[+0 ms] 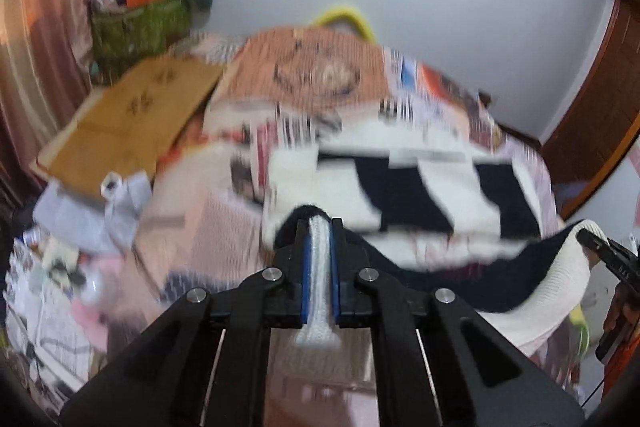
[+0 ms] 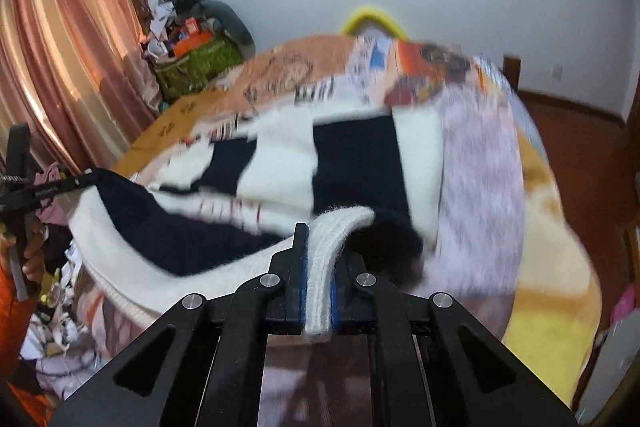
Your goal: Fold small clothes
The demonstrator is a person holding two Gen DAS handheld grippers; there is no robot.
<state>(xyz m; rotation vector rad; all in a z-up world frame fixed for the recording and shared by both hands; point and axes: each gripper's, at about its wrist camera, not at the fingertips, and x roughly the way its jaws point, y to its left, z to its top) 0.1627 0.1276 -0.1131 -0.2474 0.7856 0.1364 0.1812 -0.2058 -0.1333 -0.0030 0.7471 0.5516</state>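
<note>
Between both clamped jaws, sweater [image 1: 424,195] hem.

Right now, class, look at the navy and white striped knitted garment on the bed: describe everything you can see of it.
The navy and white striped knitted garment looks soft and thick, with broad dark and white bands and a white ribbed hem. Its far part lies flat on the patterned bedspread; its near edge is raised and sags between the two tools. The left tool is shut on one ribbed corner, and the right tool is shut on the other. The picture is blurred, so finer detail cannot be made out.
</note>
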